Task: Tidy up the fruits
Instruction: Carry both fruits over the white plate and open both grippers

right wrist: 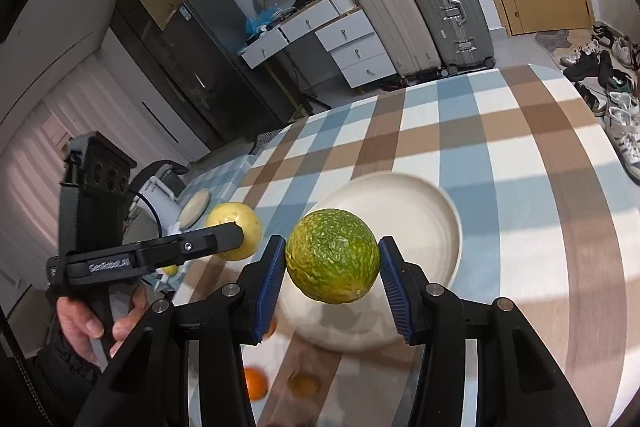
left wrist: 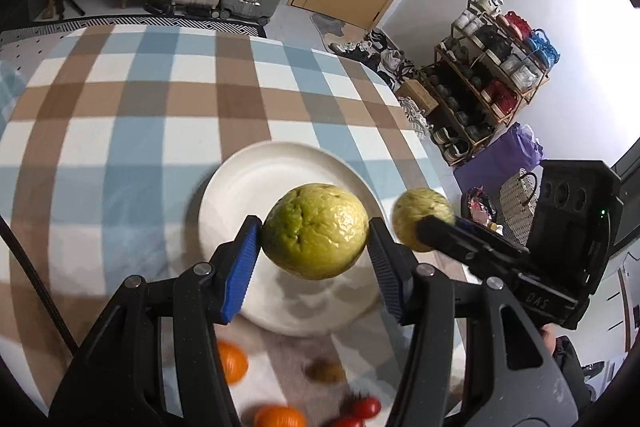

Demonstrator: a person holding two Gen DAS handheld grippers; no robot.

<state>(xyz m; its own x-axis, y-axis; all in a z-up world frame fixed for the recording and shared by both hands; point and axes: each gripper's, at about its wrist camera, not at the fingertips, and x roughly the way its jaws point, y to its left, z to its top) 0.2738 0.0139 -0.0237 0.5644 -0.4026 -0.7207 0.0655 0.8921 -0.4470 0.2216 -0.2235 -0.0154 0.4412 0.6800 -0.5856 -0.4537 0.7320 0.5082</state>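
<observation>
Between the blue ribbed pads of the left gripper (left wrist: 315, 233) a round, dimpled yellow-green fruit (left wrist: 315, 231) is clamped at its widest part and carried in the air above the round white ceramic plate (left wrist: 236, 187). Just beside it, a wrinkled, darker green round fruit (right wrist: 333, 255) is pinched in the same way by the right gripper (right wrist: 333, 255), above the plate's near half. Nothing is seen lying on the plate as yet. Both fruits should be lowered until the plate is touched before the pads are eased apart, and set well apart so that neither is knocked or rolls over the rim. Nearer the person, blurred orange round fruits (left wrist: 232, 363) and small red tomatoes (left wrist: 366, 407) are left on the blue, brown and white checked tablecloth (left wrist: 120, 131).
</observation>
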